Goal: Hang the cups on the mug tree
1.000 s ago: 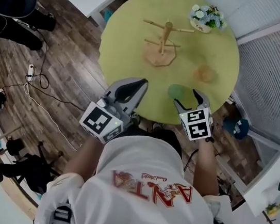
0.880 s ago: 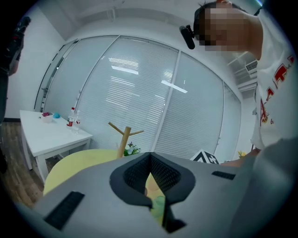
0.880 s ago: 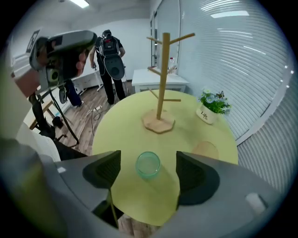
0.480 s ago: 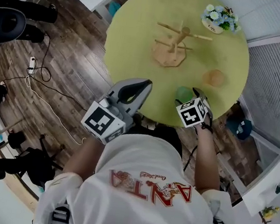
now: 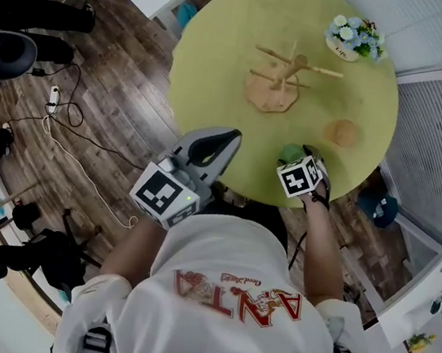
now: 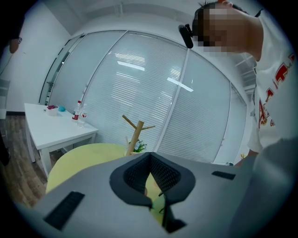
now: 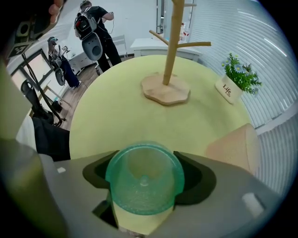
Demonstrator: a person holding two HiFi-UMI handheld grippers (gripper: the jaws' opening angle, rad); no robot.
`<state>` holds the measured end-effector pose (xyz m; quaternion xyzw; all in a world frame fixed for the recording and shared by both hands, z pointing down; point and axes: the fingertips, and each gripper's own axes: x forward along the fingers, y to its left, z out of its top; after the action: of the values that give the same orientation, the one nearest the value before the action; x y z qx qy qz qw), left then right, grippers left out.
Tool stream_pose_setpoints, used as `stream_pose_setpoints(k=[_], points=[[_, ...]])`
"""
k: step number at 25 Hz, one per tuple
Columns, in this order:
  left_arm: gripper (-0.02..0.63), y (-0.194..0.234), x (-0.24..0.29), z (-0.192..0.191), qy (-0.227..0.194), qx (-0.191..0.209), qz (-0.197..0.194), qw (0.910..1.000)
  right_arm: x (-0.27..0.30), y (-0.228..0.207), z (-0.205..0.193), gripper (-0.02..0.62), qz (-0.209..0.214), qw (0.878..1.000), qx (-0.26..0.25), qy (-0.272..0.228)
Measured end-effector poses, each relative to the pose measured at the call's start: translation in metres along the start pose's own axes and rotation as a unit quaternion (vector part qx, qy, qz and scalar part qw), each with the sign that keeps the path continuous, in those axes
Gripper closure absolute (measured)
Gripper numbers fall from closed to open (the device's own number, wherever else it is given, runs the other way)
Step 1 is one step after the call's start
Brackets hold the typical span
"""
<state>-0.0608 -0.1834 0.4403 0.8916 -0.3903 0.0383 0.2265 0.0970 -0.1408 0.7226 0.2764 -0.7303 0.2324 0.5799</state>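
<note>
One big round yellow-green table (image 5: pixel 221 65) took up most of the scene, and the wooden mug tree (image 5: pixel 282 78) stood on it bare, no cup on any peg. Left gripper (image 5: pixel 228 138) hung over the table edge on the person's side of the tree, jaws pressed together on nothing. Right gripper (image 7: pixel 145 177) was off to the right of it, jaws spread wide and closing, with the green cup (image 7: pixel 143 186) between them. Pads were right at its sides, but I'd guess not biting yet. Its camera looked into the cup's round mouth, so the cup's long axis ran roughly toward the gripper. The tree was straight ahead past the cup, well apart, so the right hand had this one. Tan cup (image 5: pixel 343 133) sat right of the tree's base, flower pot (image 5: pixel 352 41) farther back on that side.
</note>
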Motion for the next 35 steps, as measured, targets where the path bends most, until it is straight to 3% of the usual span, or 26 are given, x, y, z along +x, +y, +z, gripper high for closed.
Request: stream_pose_setpoints(k=[3, 7, 13, 17, 23, 27, 35], points=[[0.597, -0.002, 0.002, 0.003, -0.003, 0.001, -0.002, 1.0000, -0.019, -0.005, 0.010, 0.255, 0.015, 0.999, 0.032, -0.040], [0.597, -0.004, 0.006, 0.005, -0.012, 0.004, -0.003, 0.9999, -0.063, -0.027, 0.030, 0.255, 0.044, 0.988, 0.084, -0.125], [0.597, -0.007, 0.008, 0.007, -0.017, -0.006, 0.002, 0.9998, -0.132, -0.067, 0.066, 0.255, 0.098, 0.956, 0.145, -0.235], [0.597, -0.008, 0.009, 0.008, -0.024, -0.007, 0.009, 0.9996, -0.158, -0.094, 0.090, 0.255, 0.145, 0.933, 0.177, -0.279], [0.597, -0.006, 0.007, 0.006, -0.031, -0.017, 0.027, 0.9990, -0.159, -0.119, 0.130, 0.255, 0.231, 0.912, 0.196, -0.277], [0.597, 0.000, 0.003, 0.003, -0.029, -0.023, 0.041, 0.9985, -0.130, -0.132, 0.145, 0.255, 0.257, 0.907, 0.228, -0.244], [0.597, 0.011, -0.001, -0.001, -0.031, -0.035, 0.064, 0.9969, -0.088, -0.130, 0.162, 0.255, 0.327, 0.878, 0.288, -0.197]])
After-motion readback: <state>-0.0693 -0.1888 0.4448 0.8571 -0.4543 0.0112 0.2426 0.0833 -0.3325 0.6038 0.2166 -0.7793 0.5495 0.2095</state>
